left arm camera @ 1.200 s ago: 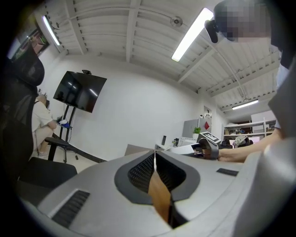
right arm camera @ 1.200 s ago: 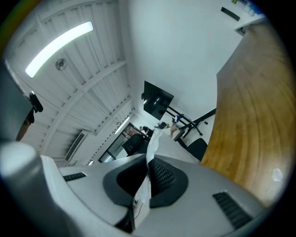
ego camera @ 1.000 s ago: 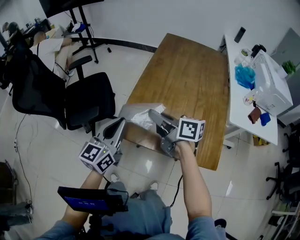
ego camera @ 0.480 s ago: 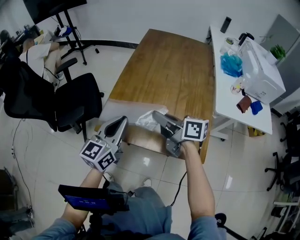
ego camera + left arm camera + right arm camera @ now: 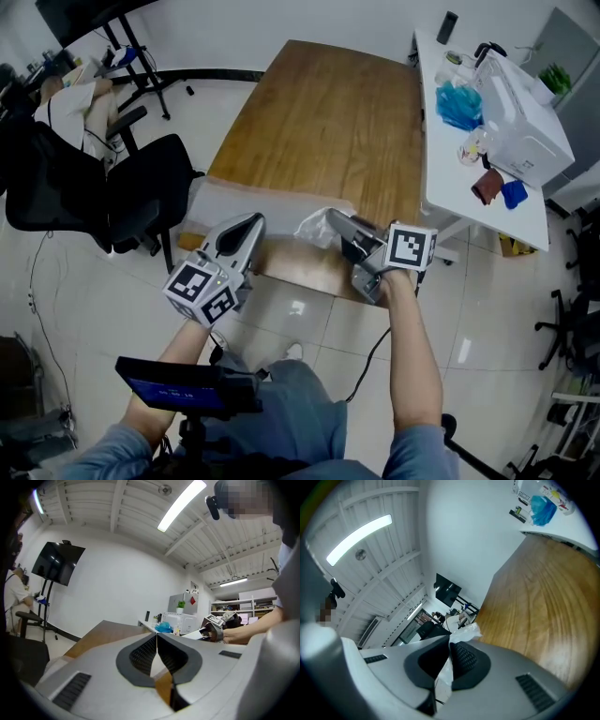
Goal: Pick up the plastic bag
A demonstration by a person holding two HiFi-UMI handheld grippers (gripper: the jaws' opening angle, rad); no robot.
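**As the right gripper (image 5: 330,218) clamps the plastic bag (image 5: 314,234), the left gripper (image 5: 251,221) sits clenched beside it**

Where the right gripper's pads meet, a crumpled twist of clear film is pinched between them. In the right gripper view the film (image 5: 465,632) bunches out past the jaw tips and a strip of it runs down through the slit between the pads. The left gripper's jaws are pressed together tip to tip in the left gripper view (image 5: 156,635). A pale sliver shows in the narrow gap behind the tips, and whether that is bag film cannot be told.

In the head view both grippers lie in the lower middle of the frame and point toward the top, the left one at centre left and the right one just right of centre. The bag sits at the near edge of the wooden table (image 5: 328,112). Its bunched part is at the right gripper's tips, and a flat, pale sheet spreads leftward along the edge to the left gripper's tips.

Beyond the table, a white desk (image 5: 441,159) fills the upper right of the frame and carries a blue bundle (image 5: 459,103). A black office chair (image 5: 141,202) stands on the tiled floor (image 5: 300,319) at the left.
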